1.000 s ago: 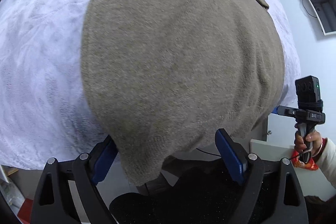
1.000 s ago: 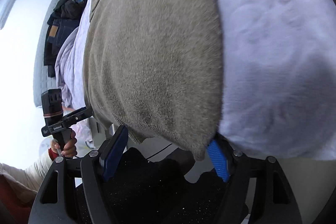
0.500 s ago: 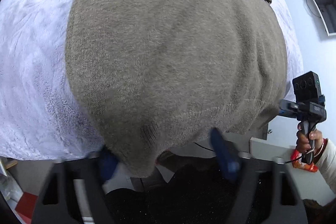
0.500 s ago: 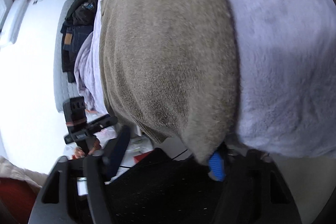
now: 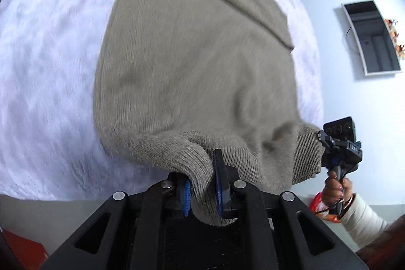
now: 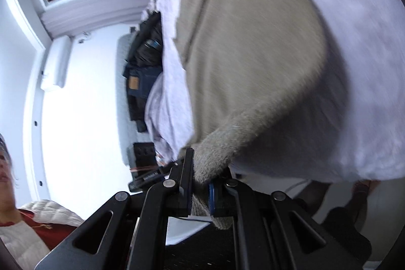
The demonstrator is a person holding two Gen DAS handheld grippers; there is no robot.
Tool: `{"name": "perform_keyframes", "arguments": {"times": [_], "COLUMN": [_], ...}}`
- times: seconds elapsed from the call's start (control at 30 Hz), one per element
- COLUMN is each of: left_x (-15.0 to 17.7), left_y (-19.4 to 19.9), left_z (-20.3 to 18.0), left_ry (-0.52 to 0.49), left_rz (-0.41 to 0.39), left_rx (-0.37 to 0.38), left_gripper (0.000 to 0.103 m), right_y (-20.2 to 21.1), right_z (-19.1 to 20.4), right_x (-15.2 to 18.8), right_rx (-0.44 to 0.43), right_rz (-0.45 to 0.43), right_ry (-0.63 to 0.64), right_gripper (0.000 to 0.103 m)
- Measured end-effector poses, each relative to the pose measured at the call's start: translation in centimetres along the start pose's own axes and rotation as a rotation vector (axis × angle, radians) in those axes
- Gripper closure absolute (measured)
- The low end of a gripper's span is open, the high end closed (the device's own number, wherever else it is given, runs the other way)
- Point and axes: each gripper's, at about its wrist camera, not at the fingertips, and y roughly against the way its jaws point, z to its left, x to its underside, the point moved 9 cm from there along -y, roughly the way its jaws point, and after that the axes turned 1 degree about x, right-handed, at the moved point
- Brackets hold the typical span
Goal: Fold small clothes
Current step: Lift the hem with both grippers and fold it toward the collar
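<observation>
A taupe knitted sweater (image 5: 192, 67) lies spread on a white fluffy bed cover (image 5: 50, 67). My left gripper (image 5: 202, 168) is at the near edge. Its jaws are closing with the ribbed hem between the blue pads, which press it, and the hem is lifted off the cover. In the right wrist view the sweater (image 6: 253, 54) runs away from my right gripper (image 6: 202, 173). Its jaws are closing tight on the other hem corner, also raised. The right gripper (image 5: 339, 143) shows in the left wrist view, held by a hand at the sweater's right corner.
The bed cover (image 6: 354, 42) ends just in front of both grippers. Dark clothes and jeans (image 6: 141, 82) are piled at the bed's far end. A framed panel (image 5: 372, 37) hangs on the pale wall. A person's white sleeve (image 5: 362, 216) is at lower right.
Both grippers went from open around the hanging hem to shut on it. Both rose, lifting the hem off the bed edge, and more of the sweater's far end has come into view.
</observation>
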Motion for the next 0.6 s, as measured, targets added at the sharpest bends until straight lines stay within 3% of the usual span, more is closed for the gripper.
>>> {"name": "perform_keyframes", "arguments": {"times": [0.33, 0.47, 0.6], "left_x": [-12.6, -18.2, -24.3], "left_y": [6.6, 6.8, 4.4], "left_z": [-3.6, -4.1, -4.6], "left_ry": [-0.122, -0.171, -0.180], "left_rz": [-0.168, -0.225, -0.265], "left_rx": [0.069, 0.048, 0.013], "left_gripper": [0.087, 0.087, 0.087], "right_y": [0.4, 0.2, 0.0], "right_z": [10.7, 13.6, 14.5], "right_x": [-8.7, -13.0, -18.4], "right_rx": [-0.127, -0.156, -0.159], "right_rz": [-0.222, -0.282, -0.304], "right_ry": [0.104, 0.138, 0.137], "right_gripper": [0.093, 0.093, 0.093]}}
